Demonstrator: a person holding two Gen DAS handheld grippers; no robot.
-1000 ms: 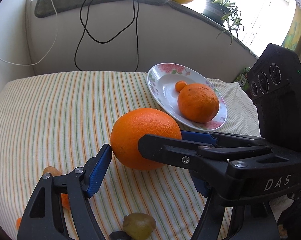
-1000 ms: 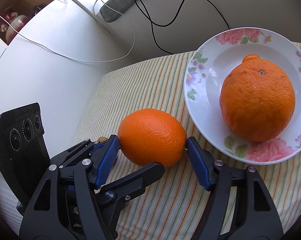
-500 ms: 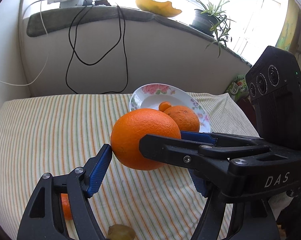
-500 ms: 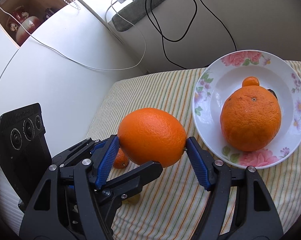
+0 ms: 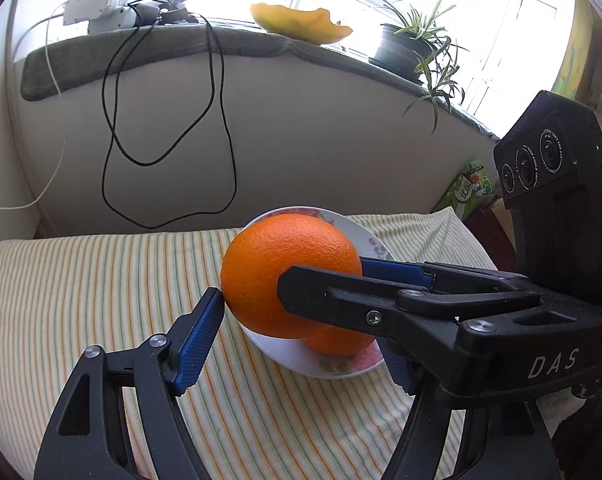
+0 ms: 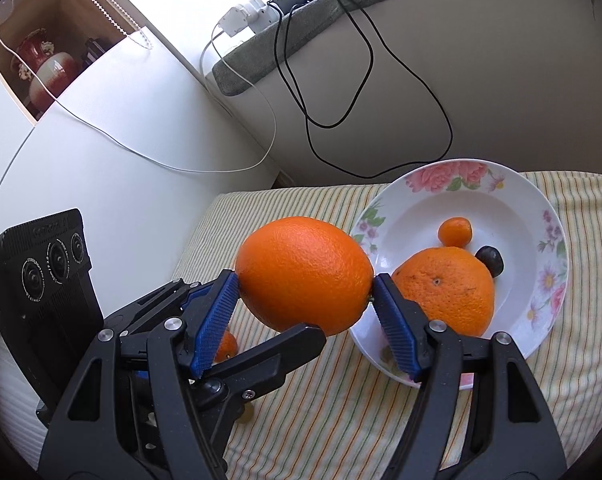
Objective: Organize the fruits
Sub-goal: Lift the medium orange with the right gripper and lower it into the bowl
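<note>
Lifted off the striped cloth (image 6: 341, 420) since a second ago, our orange (image 6: 305, 276) hangs pinched between both the left gripper (image 5: 291, 308) and right gripper (image 6: 305, 300), beside the plate (image 6: 549, 264). We should carry it over a bare patch past the plated orange (image 6: 449, 292), lower, then ease both grips together.

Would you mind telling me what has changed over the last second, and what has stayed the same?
The orange has been lifted off the striped cloth and carried toward the floral plate, now hanging at its near rim. Unchanged: the right gripper and the left gripper both stay clamped on it, and the big orange, small orange and dark fruit still lie in the plate.
</note>
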